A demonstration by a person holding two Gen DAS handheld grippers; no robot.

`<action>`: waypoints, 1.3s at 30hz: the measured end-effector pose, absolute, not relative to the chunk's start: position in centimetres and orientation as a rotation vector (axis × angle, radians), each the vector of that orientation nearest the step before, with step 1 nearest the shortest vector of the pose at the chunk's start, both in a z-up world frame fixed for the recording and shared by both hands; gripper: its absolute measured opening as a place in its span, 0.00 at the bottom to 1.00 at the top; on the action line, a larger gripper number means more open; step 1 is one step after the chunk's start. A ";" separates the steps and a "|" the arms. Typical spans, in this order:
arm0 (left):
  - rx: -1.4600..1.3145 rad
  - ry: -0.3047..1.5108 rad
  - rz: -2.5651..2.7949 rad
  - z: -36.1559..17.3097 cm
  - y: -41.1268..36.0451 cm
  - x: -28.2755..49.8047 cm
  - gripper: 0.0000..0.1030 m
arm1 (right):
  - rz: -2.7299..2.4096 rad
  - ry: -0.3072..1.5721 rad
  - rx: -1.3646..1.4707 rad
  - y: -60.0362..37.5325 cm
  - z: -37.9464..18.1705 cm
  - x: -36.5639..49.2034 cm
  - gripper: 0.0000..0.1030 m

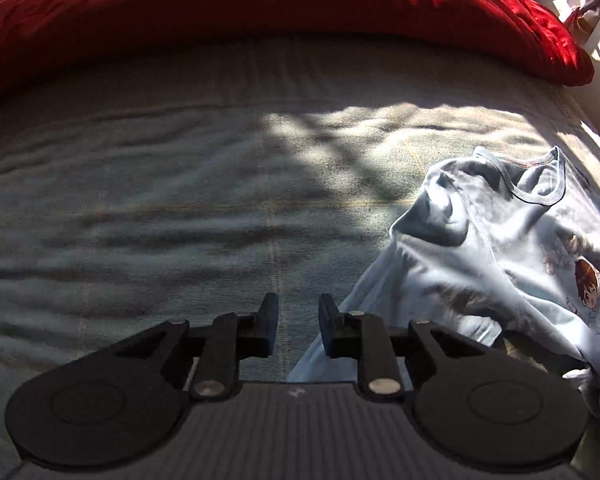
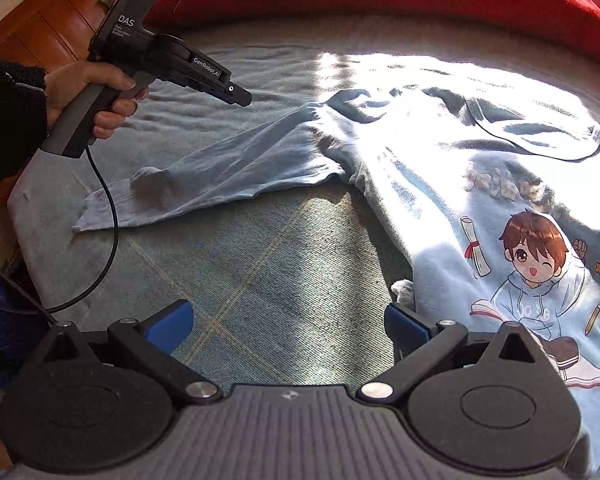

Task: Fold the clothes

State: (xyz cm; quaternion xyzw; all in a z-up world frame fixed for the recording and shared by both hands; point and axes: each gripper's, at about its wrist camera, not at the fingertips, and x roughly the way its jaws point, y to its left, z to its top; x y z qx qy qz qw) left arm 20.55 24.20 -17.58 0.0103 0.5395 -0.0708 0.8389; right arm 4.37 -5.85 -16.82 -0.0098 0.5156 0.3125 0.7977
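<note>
Blue-padded right claw [image 2: 288,330] spread wide, empty, low over the bed cover [image 2: 260,264]; its right finger sits just beside the hem of the light-blue sweatshirt [image 2: 480,200]. Left claw [image 1: 298,326] narrowly parted, gripping nothing, above the sleeve [image 2: 220,168]; the hand [image 2: 96,96] holds its handle. Sweatshirt lies face up on the bed, cartoon print [image 2: 540,276] showing, sleeve stretched left. Glare washes out the chest; bottom edge is cut off. Red pillow [image 1: 260,4] behind.
</note>
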 end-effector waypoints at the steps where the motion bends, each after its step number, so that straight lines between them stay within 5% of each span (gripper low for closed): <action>1: 0.029 1.157 -0.129 -17.7 25.2 19.4 0.33 | 0.676 1.106 -0.023 -5.7 -16.8 4.3 1.00; 10: 0.050 1.212 -0.034 -20.1 31.6 12.6 0.36 | 0.710 1.113 -0.084 -4.1 -16.7 3.5 1.00; 27: 0.322 1.271 -0.388 -21.2 29.2 11.1 0.30 | 0.749 1.142 -0.143 -0.4 -17.6 1.9 1.00; 30: 0.282 1.307 -0.417 -21.6 29.5 11.2 0.24 | 0.744 1.140 -0.139 -0.2 -17.7 2.0 1.00; 32: 0.258 1.303 -0.409 -21.7 29.7 11.3 0.06 | 0.740 1.141 -0.138 -0.1 -17.7 2.1 1.00; 39: -0.006 1.323 -0.414 -21.7 32.1 12.0 0.10 | 0.744 1.155 -0.145 0.5 -18.2 2.2 1.00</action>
